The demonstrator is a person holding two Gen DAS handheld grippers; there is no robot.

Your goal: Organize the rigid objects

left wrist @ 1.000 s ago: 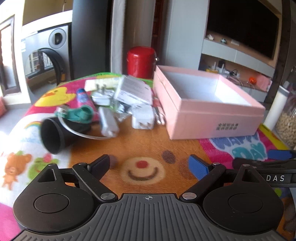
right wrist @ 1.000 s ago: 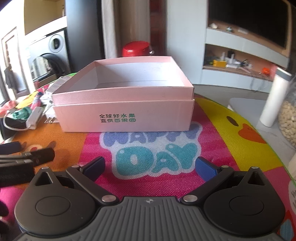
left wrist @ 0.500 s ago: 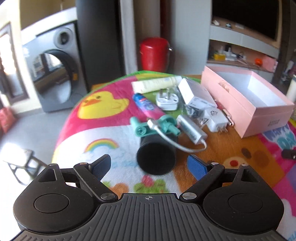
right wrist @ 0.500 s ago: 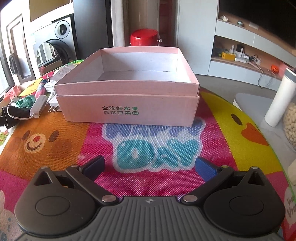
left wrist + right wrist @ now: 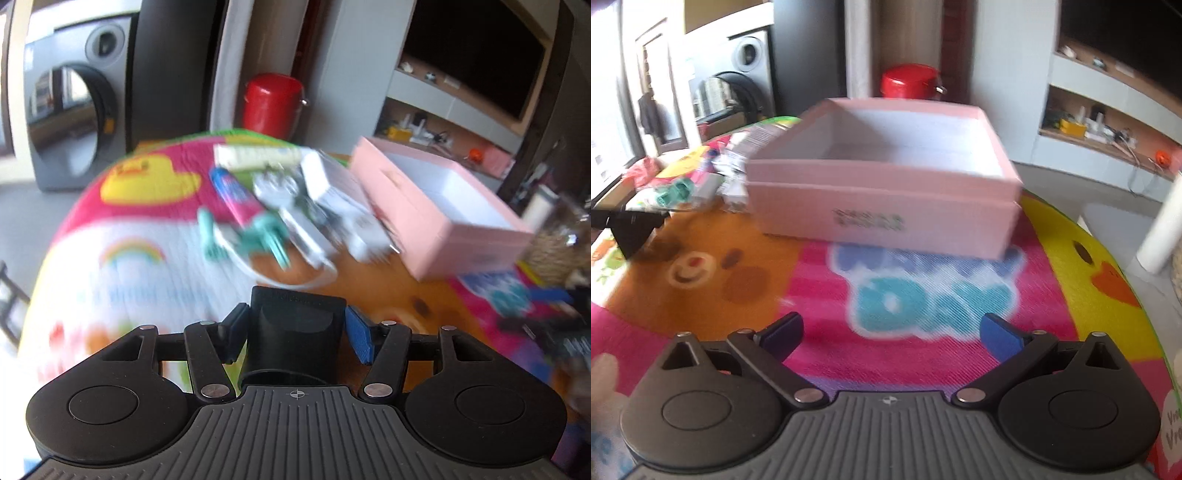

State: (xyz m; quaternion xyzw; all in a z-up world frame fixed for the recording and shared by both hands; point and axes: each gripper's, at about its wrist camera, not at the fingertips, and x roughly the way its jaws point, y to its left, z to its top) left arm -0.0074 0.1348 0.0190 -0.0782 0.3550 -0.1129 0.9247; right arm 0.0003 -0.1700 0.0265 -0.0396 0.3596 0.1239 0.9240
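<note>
the left hand-held gripper (image 5: 295, 338) has its two blue-padded fingers (image 5: 357, 341) pressed against the sides of a black cup-like tube (image 5: 293, 334), which fills the gap between them and is held just above the counter (image 5: 110, 288) with its colourful cartoon mat; in the right wrist view the same black tube (image 5: 628, 225) shows at the far left edge, raised over the mat; beyond it lies a blurred heap of small things, touching or overlapping one another: a teal plastic piece (image 5: 258, 236), a white adapter with a looping cable (image 5: 306, 240), a blue and pink tube (image 5: 232, 195), a pale long tube (image 5: 258, 157) and white chargers (image 5: 362, 229); just right of the heap stands the pink box (image 5: 443, 218), open at the top; the right hand-held gripper (image 5: 892, 334) has its fingers spread wide with nothing between them, hanging over the mat in front of the pink box (image 5: 886, 192); a red canister (image 5: 910, 83) stands behind the counter.
</note>
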